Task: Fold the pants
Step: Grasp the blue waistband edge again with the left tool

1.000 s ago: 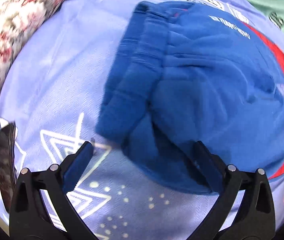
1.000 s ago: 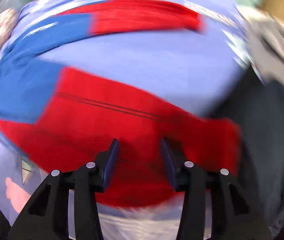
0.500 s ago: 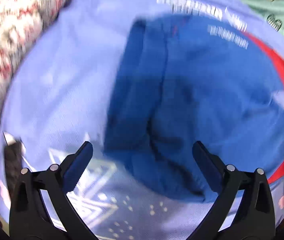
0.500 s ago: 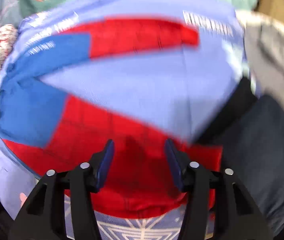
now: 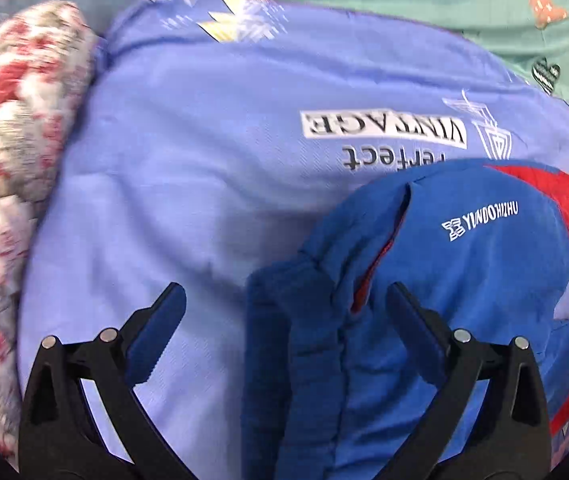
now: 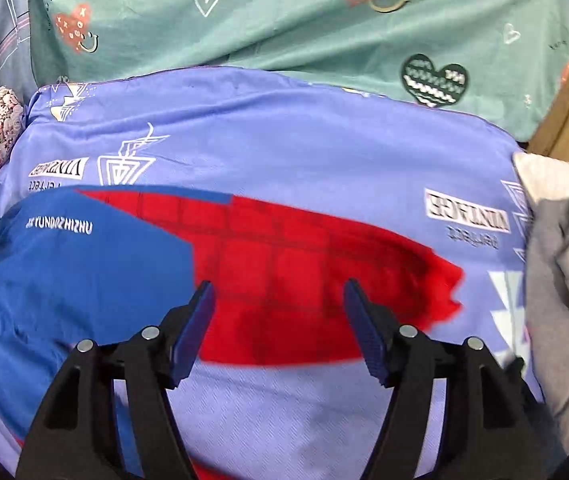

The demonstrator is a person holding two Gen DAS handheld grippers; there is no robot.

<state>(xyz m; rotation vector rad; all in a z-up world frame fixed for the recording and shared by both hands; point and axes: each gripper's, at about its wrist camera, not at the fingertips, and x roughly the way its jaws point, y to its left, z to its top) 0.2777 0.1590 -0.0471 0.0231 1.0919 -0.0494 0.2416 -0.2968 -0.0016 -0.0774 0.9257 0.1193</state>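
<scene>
Blue and red pants (image 6: 132, 272) lie on a lavender printed bedcover (image 6: 284, 136), the two legs laid one over the other. The blue waist end with white lettering is on the left, the red leg end (image 6: 364, 272) on the right. My right gripper (image 6: 278, 300) is open and empty just above the red leg fabric. In the left wrist view the blue waistband (image 5: 292, 340) lies between the fingers of my open, empty left gripper (image 5: 284, 300), which hovers over it.
A floral red and white cushion (image 5: 8, 184) lies at the left edge of the bedcover (image 5: 204, 160). A teal sheet with hearts (image 6: 284, 20) lies behind. Grey and white clothes (image 6: 564, 280) are piled at the right.
My right gripper has let go of the red leg and opened wide; the legs now lie together. Both grippers have drawn back, so more of the bed shows.
</scene>
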